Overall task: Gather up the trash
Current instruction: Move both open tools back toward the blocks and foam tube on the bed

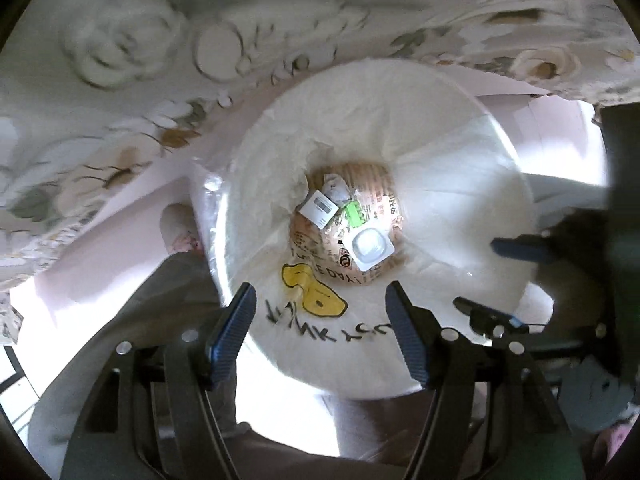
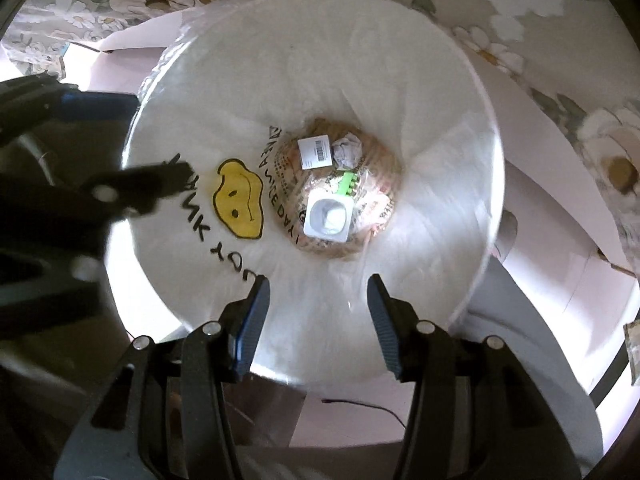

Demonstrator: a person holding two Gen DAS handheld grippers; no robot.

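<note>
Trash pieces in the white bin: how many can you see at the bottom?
4: a barcode label, a crumpled paper beside it, a green strip in the middle, and a white plastic blister tray nearest the yellow face. More may be hidden underneath.

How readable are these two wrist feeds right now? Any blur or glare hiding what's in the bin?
Left wrist view: floral fabric is smeared, floor blown out white, the right gripper blurred; the trash at the bottom reads sharp. Right wrist view: bin liner bright but legible, the left gripper a dark blur; both views bend at the edges.
</note>
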